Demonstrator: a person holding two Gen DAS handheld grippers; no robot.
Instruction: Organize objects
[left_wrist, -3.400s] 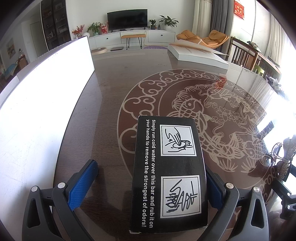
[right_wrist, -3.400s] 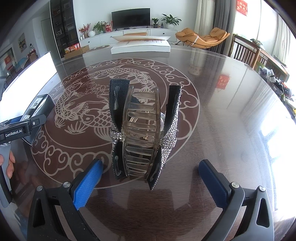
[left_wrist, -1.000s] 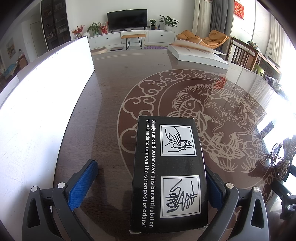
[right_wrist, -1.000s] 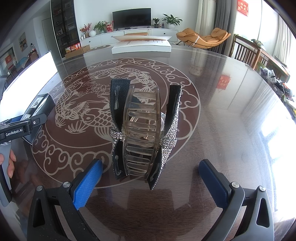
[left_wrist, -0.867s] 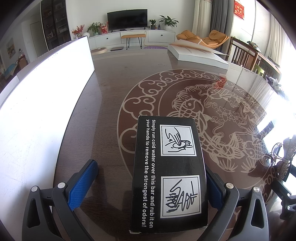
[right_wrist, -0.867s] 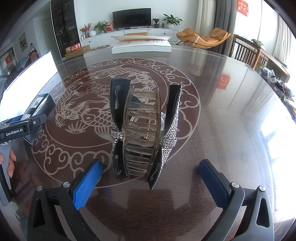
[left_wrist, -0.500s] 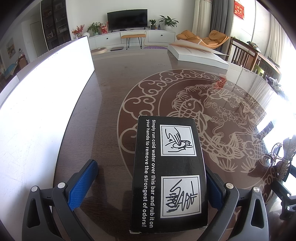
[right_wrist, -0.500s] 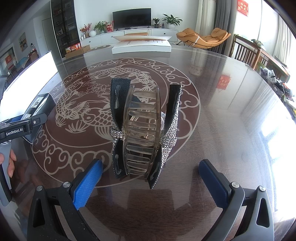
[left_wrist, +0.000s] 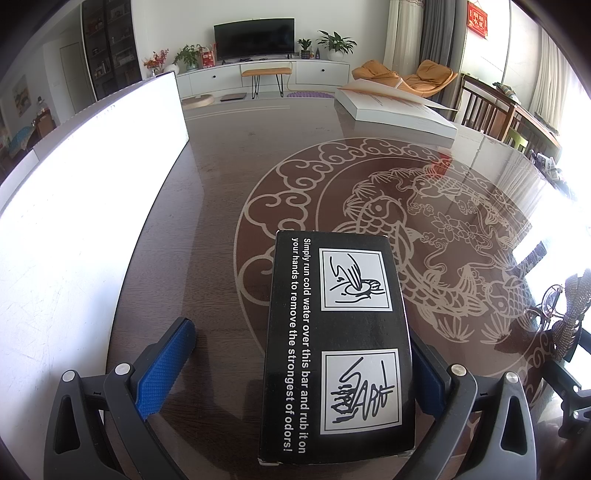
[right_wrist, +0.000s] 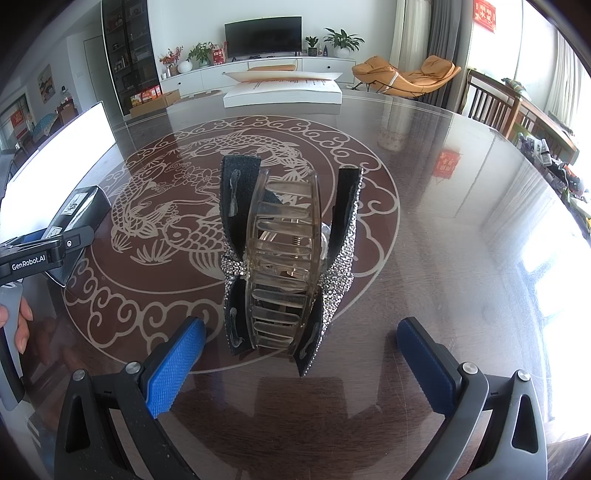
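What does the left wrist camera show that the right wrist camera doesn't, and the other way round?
Only the left wrist view shows the printed top of the black box, lying between the open left tongs against the right pad. Only the right wrist view shows the rhinestone hair clip in full between the open right tongs, untouched, plus a hand on the left handle. Both show the dark table, the white board and the white book.

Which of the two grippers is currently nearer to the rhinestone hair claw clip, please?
Right. The right gripper sits open with the hair claw clip between its fingers, untouched. The left gripper is off to the side, straddling the black box.
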